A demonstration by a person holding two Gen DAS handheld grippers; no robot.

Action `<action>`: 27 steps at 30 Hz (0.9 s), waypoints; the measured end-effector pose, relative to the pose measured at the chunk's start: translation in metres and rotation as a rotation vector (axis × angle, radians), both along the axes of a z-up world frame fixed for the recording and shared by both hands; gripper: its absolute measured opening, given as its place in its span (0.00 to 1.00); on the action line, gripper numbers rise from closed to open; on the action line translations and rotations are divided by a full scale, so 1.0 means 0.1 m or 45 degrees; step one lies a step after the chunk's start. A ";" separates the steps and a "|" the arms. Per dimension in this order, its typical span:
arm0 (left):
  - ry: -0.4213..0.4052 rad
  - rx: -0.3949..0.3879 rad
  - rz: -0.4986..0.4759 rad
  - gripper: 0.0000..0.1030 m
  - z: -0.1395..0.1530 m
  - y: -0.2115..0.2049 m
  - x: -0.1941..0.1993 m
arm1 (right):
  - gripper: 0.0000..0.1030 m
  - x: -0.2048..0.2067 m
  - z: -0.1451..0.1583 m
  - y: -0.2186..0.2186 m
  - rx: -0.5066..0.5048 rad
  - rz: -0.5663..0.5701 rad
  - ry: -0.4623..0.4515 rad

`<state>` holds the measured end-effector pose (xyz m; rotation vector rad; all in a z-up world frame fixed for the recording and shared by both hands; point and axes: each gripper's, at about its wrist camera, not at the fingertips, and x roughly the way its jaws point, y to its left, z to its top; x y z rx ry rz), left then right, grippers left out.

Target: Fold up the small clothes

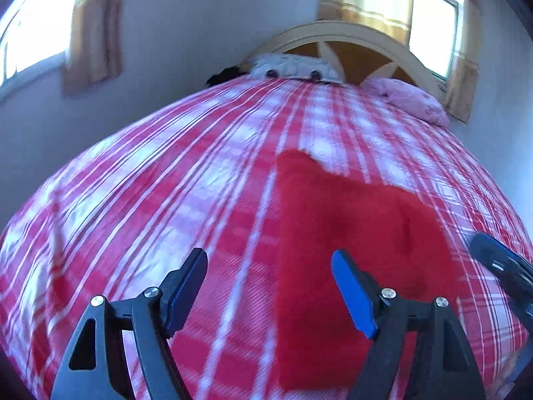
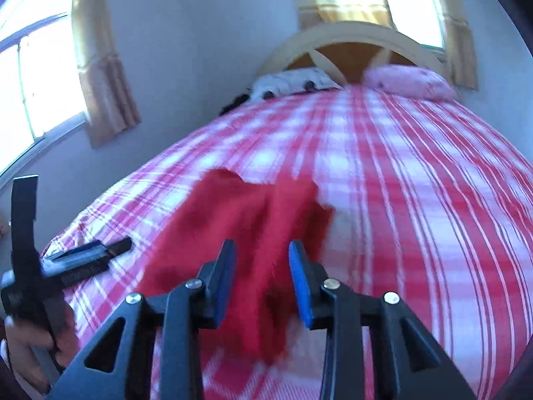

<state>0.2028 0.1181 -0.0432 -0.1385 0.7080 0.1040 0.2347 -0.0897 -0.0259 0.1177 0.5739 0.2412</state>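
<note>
Garment: red cloth [image 1: 349,233] lies flat on the bed's red-and-white plaid cover [image 1: 166,200], near the foot end; far edge uneven, one corner peaked.
Left tongs [image 1: 269,286]: spread wide, nothing between them; held above the cover at the cloth's left edge, right pad over the red.
Right tongs [image 2: 263,276]: parted by a narrower gap, empty, over the cloth's near part; contact with the fabric cannot be told.
Headboard [image 2: 349,43]: arched wood, at the far end.
Pillows: white patterned one [image 1: 293,66] on the left, pink one [image 1: 406,100] on the right.
Image quality: motion blur throughout.
</note>
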 end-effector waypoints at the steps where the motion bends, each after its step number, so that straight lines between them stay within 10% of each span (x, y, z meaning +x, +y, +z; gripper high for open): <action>1: 0.009 0.021 -0.004 0.76 -0.02 -0.08 0.09 | 0.34 0.13 -0.03 0.04 -0.004 -0.002 0.017; 5: 0.126 0.078 -0.043 0.76 -0.30 -0.31 0.46 | 0.22 0.64 -0.48 0.13 -0.123 -0.052 0.205; 13: 0.121 0.125 -0.031 0.77 -0.44 -0.40 0.49 | 0.26 0.59 -0.67 0.13 -0.251 -0.094 0.119; 15: 0.127 0.133 -0.034 0.77 -0.39 -0.41 0.42 | 0.33 0.56 -0.68 0.11 -0.248 -0.103 0.116; 20: 0.137 0.175 -0.030 0.77 -0.31 -0.40 0.15 | 0.97 0.35 -0.63 -0.18 -0.034 -0.234 0.246; 27: 0.279 0.076 -0.031 0.77 -0.38 -0.43 -0.19 | 0.97 -0.41 -0.71 -0.37 0.138 -0.248 0.301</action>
